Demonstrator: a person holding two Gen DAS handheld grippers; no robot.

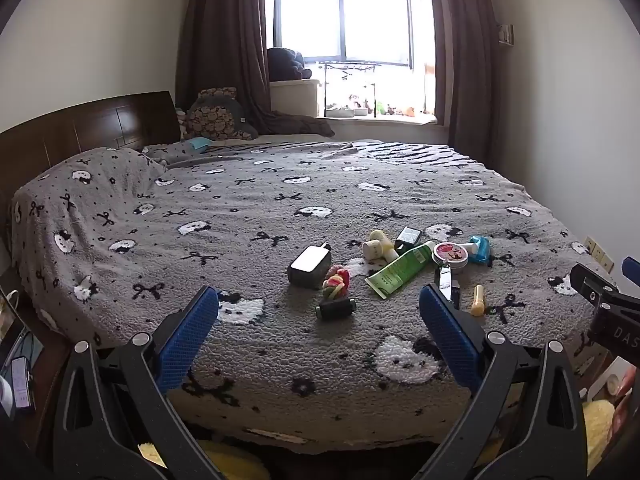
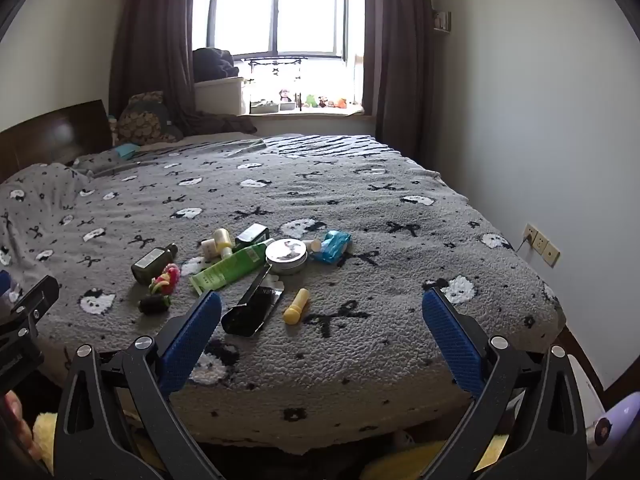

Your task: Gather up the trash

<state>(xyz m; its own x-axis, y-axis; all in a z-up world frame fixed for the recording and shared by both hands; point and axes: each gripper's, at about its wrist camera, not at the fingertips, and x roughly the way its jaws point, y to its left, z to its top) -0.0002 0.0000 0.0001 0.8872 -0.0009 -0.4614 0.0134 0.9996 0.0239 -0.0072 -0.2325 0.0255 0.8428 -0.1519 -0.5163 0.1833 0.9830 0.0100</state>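
A cluster of small items lies on the grey patterned bed (image 1: pixel 120 216): a dark bottle (image 1: pixel 310 268), a green tube (image 1: pixel 400 270), a round tin (image 1: pixel 450 255), a blue packet (image 1: pixel 479 249), a black wrapper (image 2: pixel 254 308) and a small yellow bottle (image 2: pixel 297 306). My left gripper (image 1: pixel 318 292) hovers open over the bed's near edge, short of the dark bottle, with nothing between its fingers. My right gripper (image 2: pixel 322 295) is open too, empty, just this side of the yellow bottle and the wrapper.
Colourful hair ties (image 1: pixel 337 279), a black roll (image 1: pixel 335 309), cream bottles (image 1: pixel 378 246) and a dark box (image 1: pixel 408 236) lie among the items. The headboard (image 1: pixel 80 128) is at left, a wall with sockets (image 2: pixel 542 242) at right, a window (image 1: pixel 344 20) beyond.
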